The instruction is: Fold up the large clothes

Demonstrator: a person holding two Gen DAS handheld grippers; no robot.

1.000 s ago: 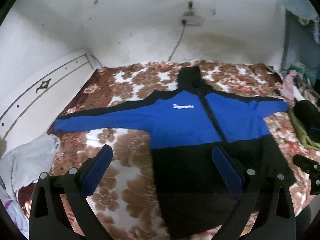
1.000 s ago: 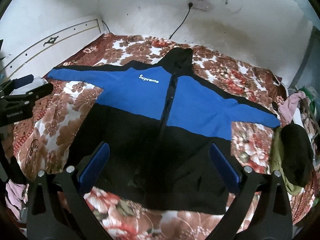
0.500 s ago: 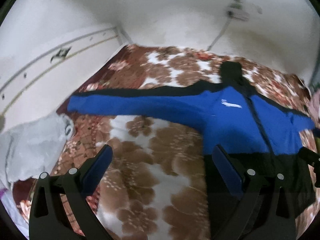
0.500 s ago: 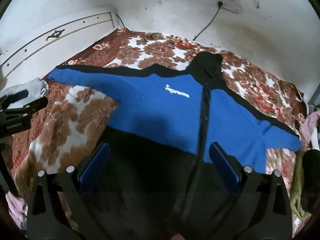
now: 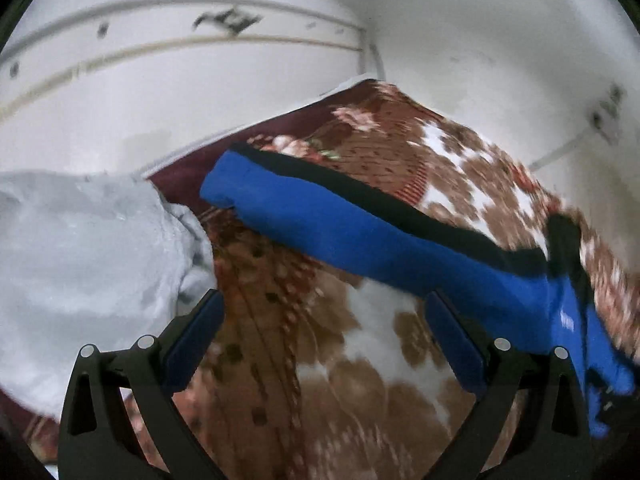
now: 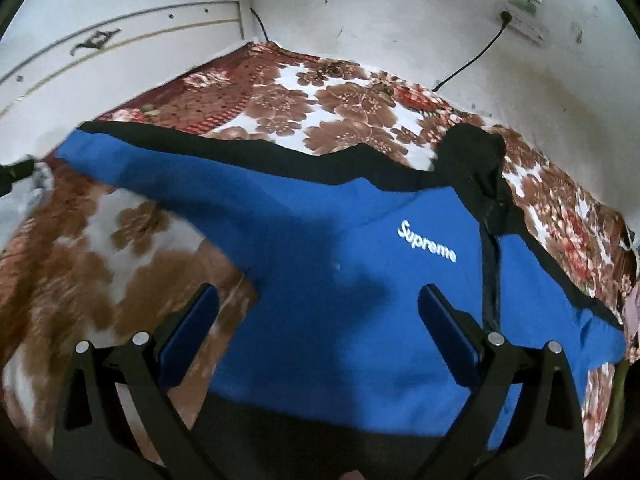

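Note:
A blue and black hooded jacket with a white "Supreme" logo lies flat, front up, sleeves spread, on a floral bedspread. My right gripper is open and empty, low over the jacket's blue chest near the left armpit. In the left wrist view the jacket's left sleeve runs from its cuff at centre left toward the body at the right. My left gripper is open and empty, above the bedspread just below that sleeve.
A pale grey cloth is heaped at the bed's left edge beside the sleeve cuff. A white headboard and white walls bound the bed. A wall socket with a black cable is at the back right.
Both grippers have moved left and closer to the bed. The left one has swung from the jacket's body to the left sleeve; the right one has come in over the chest. Both stayed open.

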